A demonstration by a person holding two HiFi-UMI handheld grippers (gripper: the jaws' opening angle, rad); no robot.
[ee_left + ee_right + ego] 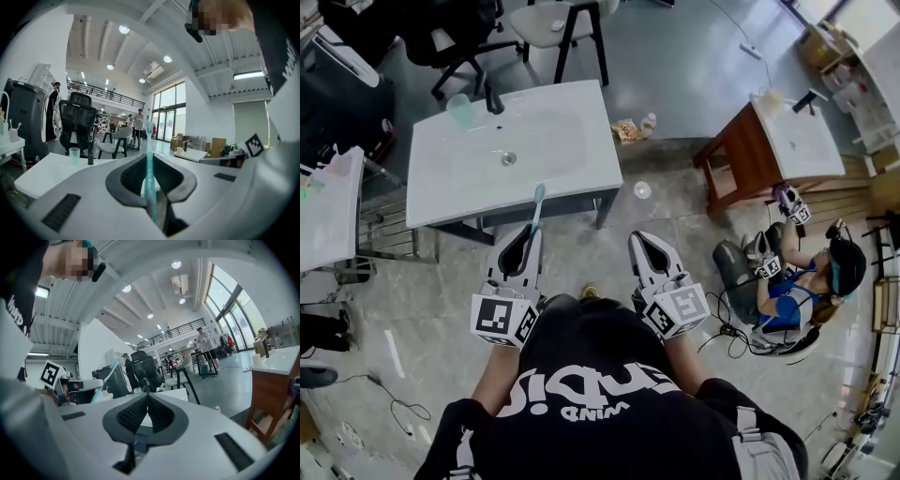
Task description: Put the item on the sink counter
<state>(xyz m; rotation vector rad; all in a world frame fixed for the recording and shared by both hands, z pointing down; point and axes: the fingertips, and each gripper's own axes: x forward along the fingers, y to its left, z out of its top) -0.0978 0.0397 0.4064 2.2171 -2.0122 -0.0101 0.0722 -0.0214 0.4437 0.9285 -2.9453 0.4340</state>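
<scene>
A teal toothbrush (535, 208) sticks out of my left gripper (525, 236), whose pads are shut on its handle; its head points toward the front edge of the white sink counter (450, 187). In the left gripper view the toothbrush (149, 140) stands upright between the jaws of the left gripper (150, 160), with the counter (44, 174) ahead and to the left. On the counter's far side stand a teal cup (459, 110) and a black faucet (492, 97). My right gripper (649, 240) is beside the left one, shut and empty (147, 397).
A second sink on a wooden stand (802, 141) is at the right, and a person (806, 281) sits on the floor near it with grippers. Office chairs (567, 23) stand behind the counter. Another white counter (328, 211) is at the left. Small items (630, 129) lie on the floor.
</scene>
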